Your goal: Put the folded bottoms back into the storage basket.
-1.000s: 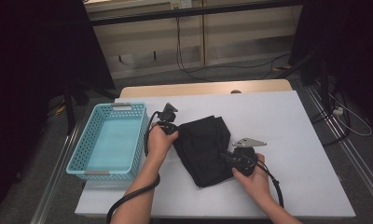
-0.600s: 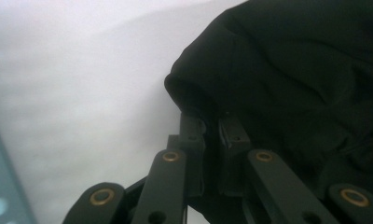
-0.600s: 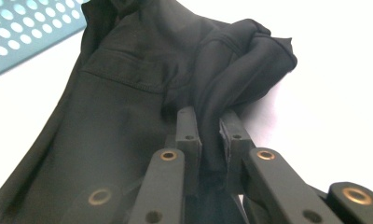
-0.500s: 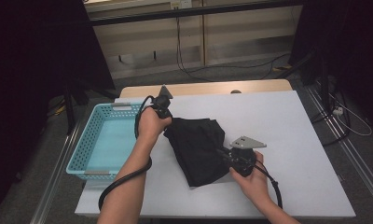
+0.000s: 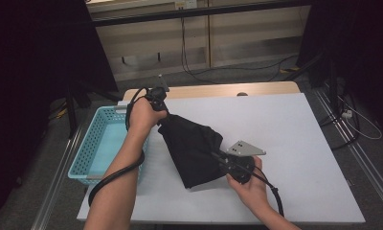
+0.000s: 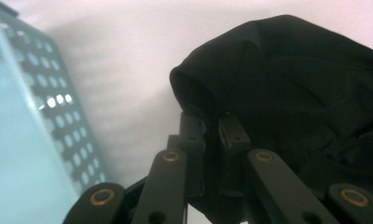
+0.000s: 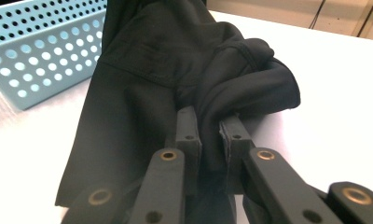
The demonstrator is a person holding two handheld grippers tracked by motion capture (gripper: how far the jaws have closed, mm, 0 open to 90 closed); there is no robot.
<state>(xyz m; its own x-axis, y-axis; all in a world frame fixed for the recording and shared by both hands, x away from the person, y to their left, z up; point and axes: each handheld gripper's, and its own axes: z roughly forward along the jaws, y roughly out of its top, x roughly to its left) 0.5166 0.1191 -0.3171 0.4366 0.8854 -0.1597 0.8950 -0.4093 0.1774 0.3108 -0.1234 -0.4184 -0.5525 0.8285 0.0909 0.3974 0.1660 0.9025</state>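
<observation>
Since a moment ago, my left gripper (image 5: 162,109) has carried its corner of the black garment (image 5: 192,146) up and back, beside the far end of the blue basket (image 5: 91,158). Its jaws pinch a rolled fold of cloth. My right gripper (image 5: 217,155) clamps the garment's opposite edge, well away from the basket, cloth bunched between its jaws on the white table (image 5: 295,143).
</observation>
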